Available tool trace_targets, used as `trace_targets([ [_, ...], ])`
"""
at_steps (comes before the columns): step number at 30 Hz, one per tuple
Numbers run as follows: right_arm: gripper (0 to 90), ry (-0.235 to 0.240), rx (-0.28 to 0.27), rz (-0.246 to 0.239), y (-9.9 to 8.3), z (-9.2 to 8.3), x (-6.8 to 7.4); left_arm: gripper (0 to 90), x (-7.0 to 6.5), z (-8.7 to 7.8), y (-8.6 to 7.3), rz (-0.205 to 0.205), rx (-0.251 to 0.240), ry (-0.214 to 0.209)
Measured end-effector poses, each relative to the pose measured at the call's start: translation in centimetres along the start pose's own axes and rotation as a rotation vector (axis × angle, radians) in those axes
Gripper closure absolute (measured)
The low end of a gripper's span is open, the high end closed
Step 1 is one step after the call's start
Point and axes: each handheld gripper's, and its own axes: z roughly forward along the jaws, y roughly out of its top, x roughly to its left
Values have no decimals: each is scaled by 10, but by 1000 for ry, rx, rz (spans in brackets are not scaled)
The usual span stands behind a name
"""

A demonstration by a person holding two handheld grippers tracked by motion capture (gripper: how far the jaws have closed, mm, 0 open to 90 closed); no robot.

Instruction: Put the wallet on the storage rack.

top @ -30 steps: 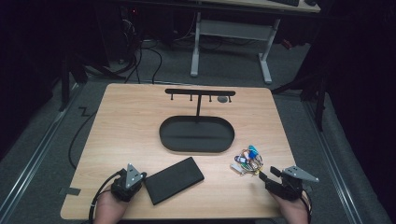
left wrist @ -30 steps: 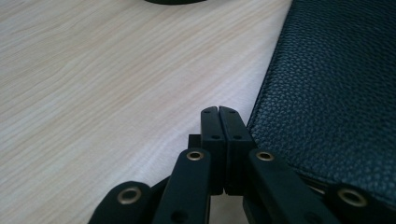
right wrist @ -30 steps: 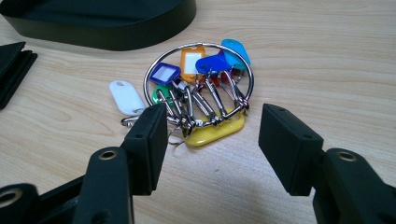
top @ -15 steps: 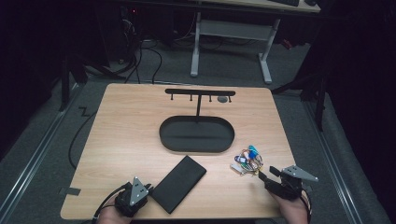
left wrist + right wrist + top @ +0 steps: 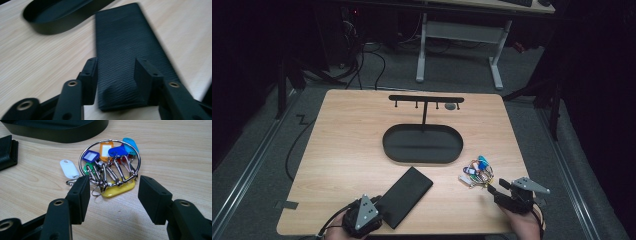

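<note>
While your two grippers rest at the near edge of the tabletop (image 5: 342, 150), each faces its own thing with jaws apart.

Your left gripper (image 5: 371, 216) sits by the near-left corner; its jaws have just been opening and now stand released on either side of the near end of the black wallet (image 5: 404, 196), which lies flat and slanted toward the black oval tray (image 5: 422, 144) at the table's middle. The left gripper view brings out the wallet's (image 5: 127, 50) rippled grain, which the high view leaves plain black. Your right gripper (image 5: 490, 188), near the near-right corner, is unclenched just short of the key ring (image 5: 475, 171). The right gripper view separates its tags, white, blue, orange, green and yellow (image 5: 110, 162); from above they blur together. A black T-shaped rack (image 5: 425, 100) stands behind the tray, toward the far edge.
</note>
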Motion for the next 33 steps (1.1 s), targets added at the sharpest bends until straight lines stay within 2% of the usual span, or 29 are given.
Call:
trace_targets([
  [4, 433, 1, 2, -3, 0, 0, 0, 456, -18, 8, 6, 42, -1, -51],
  [8, 433, 4, 3, -8, 0, 1, 0, 407, -30, 18, 7, 87, 27, -57],
  [11, 433, 5, 5, -3, 0, 1, 0, 391, -36, 24, 6, 131, 56, -34],
  [14, 433, 6, 5, -4, 0, 1, 0, 368, -41, 28, 4, 198, 66, 27],
  [17, 433, 7, 6, -1, 0, 1, 0, 387, -41, 28, 2, 194, 54, 25],
  [20, 433, 9, 6, -3, 0, 1, 0, 446, -42, 27, 2, 206, 50, 20],
  [23, 434, 9, 2, -4, 0, 1, 0, 497, -41, 26, 2, 198, 54, 16],
  [25, 433, 9, 4, -2, 0, 0, 0, 530, -41, 25, 2, 209, 51, 29],
  [28, 434, 13, 3, 2, 0, 0, 0, 613, -37, 23, 1, 191, 49, 25],
  [29, 434, 13, 3, 2, 0, 0, 0, 613, -36, 23, 1, 190, 49, 28],
  [30, 434, 14, 3, 6, 0, 0, 0, 653, -36, 22, 1, 191, 50, 38],
  [33, 433, 14, 4, 11, -1, 0, 0, 683, -34, 22, 2, 189, 51, 50],
])
